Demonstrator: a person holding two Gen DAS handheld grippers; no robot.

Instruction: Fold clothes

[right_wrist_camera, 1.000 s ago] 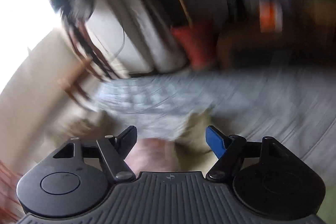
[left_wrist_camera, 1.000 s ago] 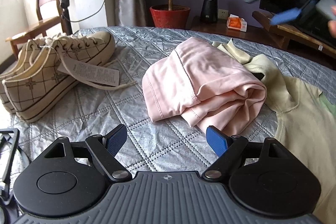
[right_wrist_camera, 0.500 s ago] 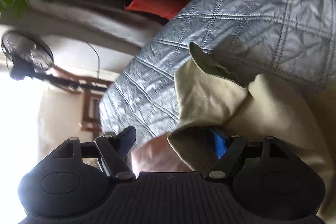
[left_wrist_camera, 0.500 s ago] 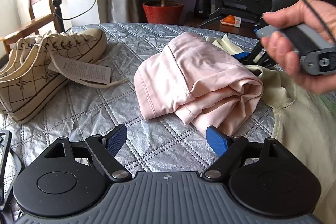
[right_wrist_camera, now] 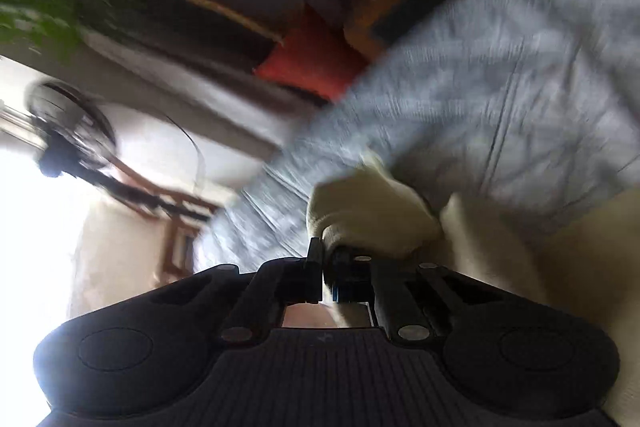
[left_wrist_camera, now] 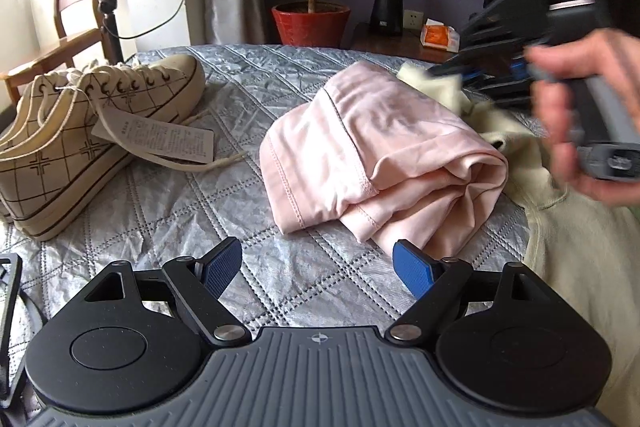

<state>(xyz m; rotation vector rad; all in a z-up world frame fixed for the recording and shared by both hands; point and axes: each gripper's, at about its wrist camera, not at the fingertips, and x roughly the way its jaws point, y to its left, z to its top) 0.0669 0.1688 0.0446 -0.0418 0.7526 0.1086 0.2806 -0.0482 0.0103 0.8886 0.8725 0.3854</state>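
From the left wrist view, the left tongs (left_wrist_camera: 318,265) stood wide apart with nothing between the blue pads, hovering over the quilted silver bedspread (left_wrist_camera: 168,211). Just beyond them lay the pink garment (left_wrist_camera: 376,155), loosely bundled, its nearest fold close to the right-hand pad. To the left of the pink garment, well apart from it, sat a pair of cream checked sneakers (left_wrist_camera: 92,131) with a paper tag (left_wrist_camera: 160,137). Right of the pink garment, touching it, spread the cream garment (left_wrist_camera: 576,251). Behind the pink garment, blurred, the person's right hand (left_wrist_camera: 588,119) gripped the handle of the right tongs (left_wrist_camera: 460,75), whose tips met a raised corner of the cream garment. Further back stood a red plant pot (left_wrist_camera: 310,23).

From the right wrist view, badly smeared and tilted, the right tongs (right_wrist_camera: 326,265) were pinched tight on a bunched fold of the cream garment (right_wrist_camera: 372,215), with the bedspread (right_wrist_camera: 520,87) beyond it.
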